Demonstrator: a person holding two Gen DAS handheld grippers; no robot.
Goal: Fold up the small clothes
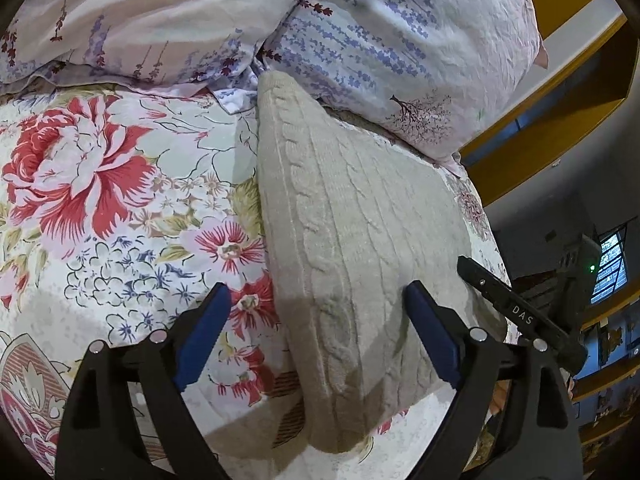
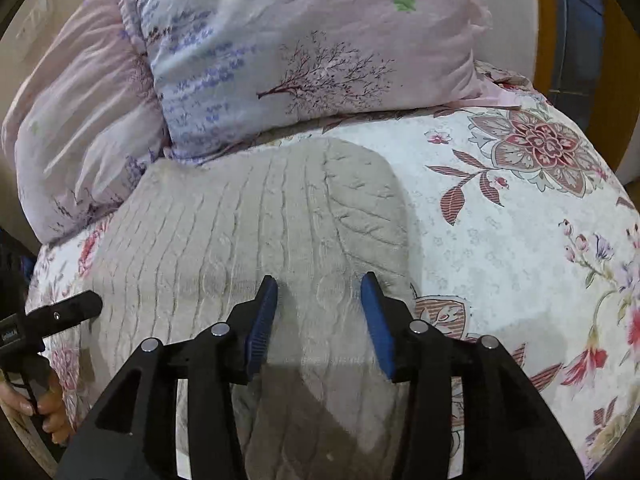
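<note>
A beige cable-knit garment (image 1: 360,240) lies folded on the flowered bedspread (image 1: 100,200), its long edge running away from me. My left gripper (image 1: 318,292) hovers wide open over its near end, one blue pad over the bedspread and the other over the knit. In the right wrist view the same knit garment (image 2: 240,232) spreads out flat, and my right gripper (image 2: 319,282) stands open just above its right part, with nothing pinched between the pads. At the right of the left wrist view, one of the right gripper's black fingers (image 1: 496,296) reaches over the knit's far side.
Two pale lavender-print pillows (image 1: 400,40) (image 1: 140,20) lie at the head of the bed, the nearer pillow (image 2: 300,40) touching the garment's top. The bedspread (image 2: 520,240) extends to the right. A person's hand (image 2: 44,408) grips the left tool. Yellow wooden framing (image 1: 560,100) stands past the bed's edge.
</note>
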